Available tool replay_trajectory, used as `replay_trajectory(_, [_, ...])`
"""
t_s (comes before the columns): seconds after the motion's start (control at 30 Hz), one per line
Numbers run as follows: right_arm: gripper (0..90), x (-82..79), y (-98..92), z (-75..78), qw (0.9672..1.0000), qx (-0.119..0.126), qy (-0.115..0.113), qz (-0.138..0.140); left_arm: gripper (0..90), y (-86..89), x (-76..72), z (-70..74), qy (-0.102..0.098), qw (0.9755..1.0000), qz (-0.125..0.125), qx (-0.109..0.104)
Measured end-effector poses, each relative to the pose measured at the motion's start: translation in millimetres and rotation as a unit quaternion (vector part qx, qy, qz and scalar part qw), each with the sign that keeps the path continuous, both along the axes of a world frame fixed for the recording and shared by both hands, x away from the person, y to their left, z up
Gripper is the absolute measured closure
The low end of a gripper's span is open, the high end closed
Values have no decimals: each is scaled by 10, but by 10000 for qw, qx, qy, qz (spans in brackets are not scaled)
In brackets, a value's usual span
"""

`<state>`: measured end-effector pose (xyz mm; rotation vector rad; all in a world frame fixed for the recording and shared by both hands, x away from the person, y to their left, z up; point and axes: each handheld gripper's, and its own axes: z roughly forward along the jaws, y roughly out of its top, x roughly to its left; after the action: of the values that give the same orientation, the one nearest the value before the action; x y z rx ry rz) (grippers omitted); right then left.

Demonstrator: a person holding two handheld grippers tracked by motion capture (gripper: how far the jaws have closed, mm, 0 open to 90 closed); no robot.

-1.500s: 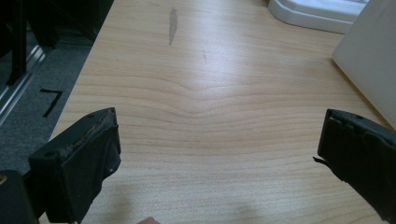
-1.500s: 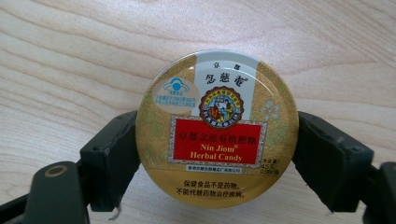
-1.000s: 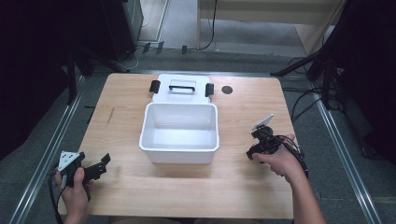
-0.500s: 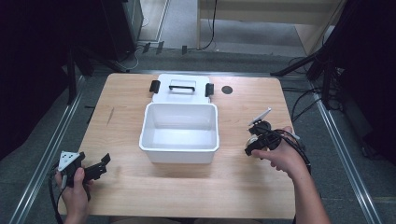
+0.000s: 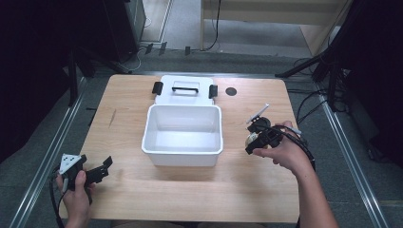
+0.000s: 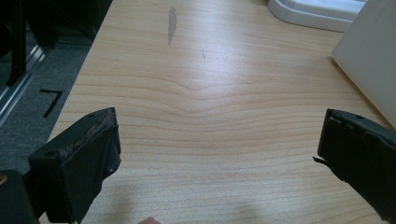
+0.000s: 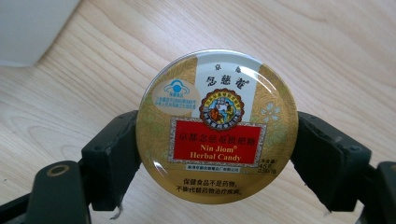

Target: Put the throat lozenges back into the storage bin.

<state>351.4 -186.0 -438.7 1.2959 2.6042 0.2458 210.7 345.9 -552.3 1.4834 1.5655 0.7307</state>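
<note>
A round gold candy tin [image 7: 217, 125] with a red label sits clamped between the two black jaws of my right gripper [image 7: 217, 154], lifted above the wood. In the high view that right gripper [image 5: 254, 138] is to the right of the white bin [image 5: 183, 134], and the candy tin [image 5: 249, 139] shows as a pale disc at its tip. My left gripper [image 5: 97, 172] rests near the table's front left corner. In the left gripper view the left gripper [image 6: 217, 149] has its jaws wide apart over bare wood, nothing between them.
The white bin's lid [image 5: 184, 89], with a black handle and black latches, lies flat behind the bin. A dark round hole [image 5: 231, 91] marks the wooden table [image 5: 190, 190] at the back right. The bin's wall [image 6: 369, 56] shows at the right of the left gripper view.
My right gripper with the candy tin has moved left, toward the white bin. The left gripper has stayed put.
</note>
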Motion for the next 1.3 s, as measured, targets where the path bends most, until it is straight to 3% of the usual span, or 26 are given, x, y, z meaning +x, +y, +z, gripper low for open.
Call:
replay_trajectory(0.87, [207,106,292,388,9981,0,-206,586,0,-2,-2,1,1,10000,35,13])
replay_trajectory(1.3, [207,158,444,553,9969,4,-116,780,0,1,0,0,0,10000,15,-1])
